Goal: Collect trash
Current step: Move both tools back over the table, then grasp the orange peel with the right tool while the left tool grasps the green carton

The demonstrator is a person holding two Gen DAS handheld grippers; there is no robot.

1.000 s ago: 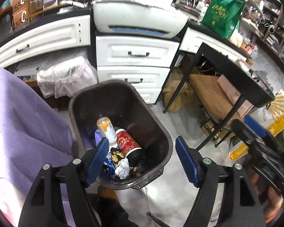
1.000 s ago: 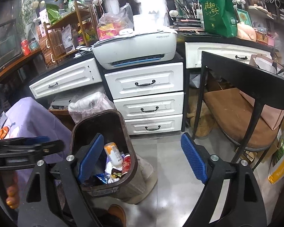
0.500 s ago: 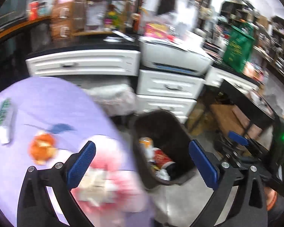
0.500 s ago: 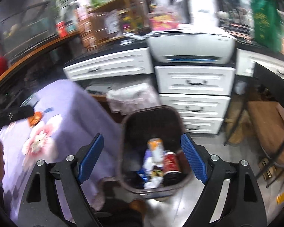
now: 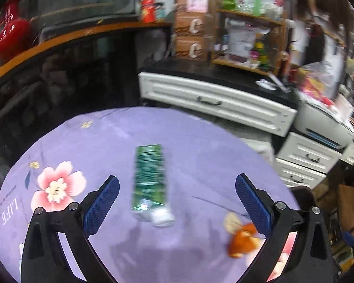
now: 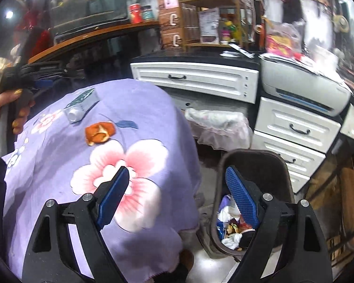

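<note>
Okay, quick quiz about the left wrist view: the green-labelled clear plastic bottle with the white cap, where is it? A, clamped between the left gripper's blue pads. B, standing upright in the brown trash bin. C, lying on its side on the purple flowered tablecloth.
C: the green-labelled clear plastic bottle lies flat on the purple flowered tablecloth, ahead of the open left gripper, whose blue pads stand clear of it.

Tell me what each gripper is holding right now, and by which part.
Nothing is held. The left gripper is open above the green tube, not touching; the right gripper is open and empty.
</note>
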